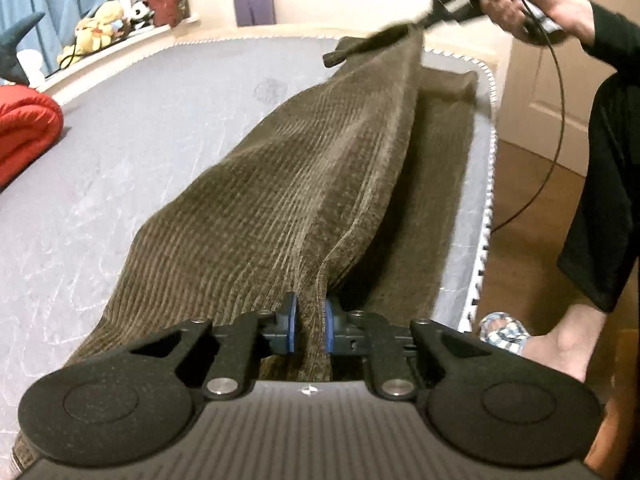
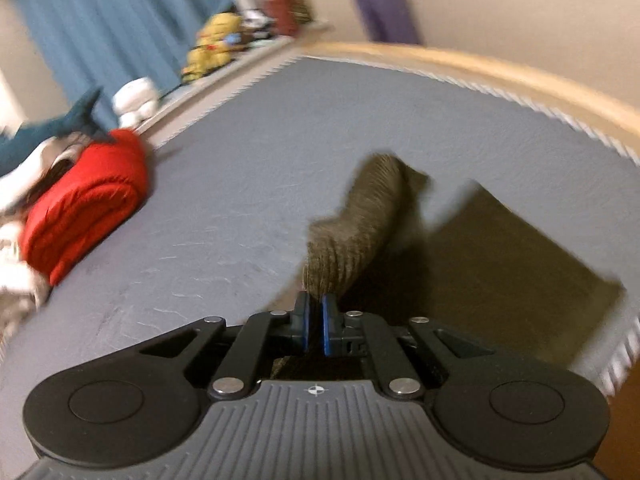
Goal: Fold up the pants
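Left wrist view: left tool (image 1: 308,326) clamped on a fold of the brown corduroy pants (image 1: 280,184), blue pads (image 1: 291,326) pressed against the cloth, one leg lifted off the grey mattress (image 1: 120,128) and stretched to the far end, the other leg flat beneath near the bed's edge. Right wrist view, blurred: right tool (image 2: 315,326) pinched shut on the hem end of the raised leg (image 2: 352,232), lower leg (image 2: 512,272) flat on the mattress below, red folded blanket (image 2: 88,200) well apart at the left, stuffed toys (image 2: 212,44) on the ledge by the blue curtain (image 2: 100,20)
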`<state>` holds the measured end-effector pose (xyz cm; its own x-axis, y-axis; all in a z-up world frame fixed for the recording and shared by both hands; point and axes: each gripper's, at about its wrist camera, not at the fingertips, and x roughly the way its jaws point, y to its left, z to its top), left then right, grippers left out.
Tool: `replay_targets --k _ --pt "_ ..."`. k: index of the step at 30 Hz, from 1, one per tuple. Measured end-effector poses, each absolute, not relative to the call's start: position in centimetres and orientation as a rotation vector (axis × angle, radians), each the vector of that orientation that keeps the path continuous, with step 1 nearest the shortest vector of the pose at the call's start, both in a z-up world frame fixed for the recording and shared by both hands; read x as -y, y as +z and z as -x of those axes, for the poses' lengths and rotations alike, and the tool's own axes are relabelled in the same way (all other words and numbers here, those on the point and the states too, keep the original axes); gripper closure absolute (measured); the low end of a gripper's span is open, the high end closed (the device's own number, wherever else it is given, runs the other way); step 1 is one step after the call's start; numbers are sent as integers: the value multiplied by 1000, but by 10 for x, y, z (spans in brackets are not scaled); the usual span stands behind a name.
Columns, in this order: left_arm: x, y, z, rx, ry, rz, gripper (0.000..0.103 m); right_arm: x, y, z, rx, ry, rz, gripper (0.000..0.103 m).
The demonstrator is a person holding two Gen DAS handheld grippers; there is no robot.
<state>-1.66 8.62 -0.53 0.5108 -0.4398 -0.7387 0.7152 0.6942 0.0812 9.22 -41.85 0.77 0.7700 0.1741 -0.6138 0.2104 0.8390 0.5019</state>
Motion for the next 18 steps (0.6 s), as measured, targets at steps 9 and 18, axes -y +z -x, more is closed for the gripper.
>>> replay_targets --k 9,18 --pt "-90 -23 19 -909 -828 -477 84 493 -40 -64 -805 -232 -653 98" --pt "-93 -10 6 -847 -802 -347 71 453 -41 -156 -744 -38 -396 53"
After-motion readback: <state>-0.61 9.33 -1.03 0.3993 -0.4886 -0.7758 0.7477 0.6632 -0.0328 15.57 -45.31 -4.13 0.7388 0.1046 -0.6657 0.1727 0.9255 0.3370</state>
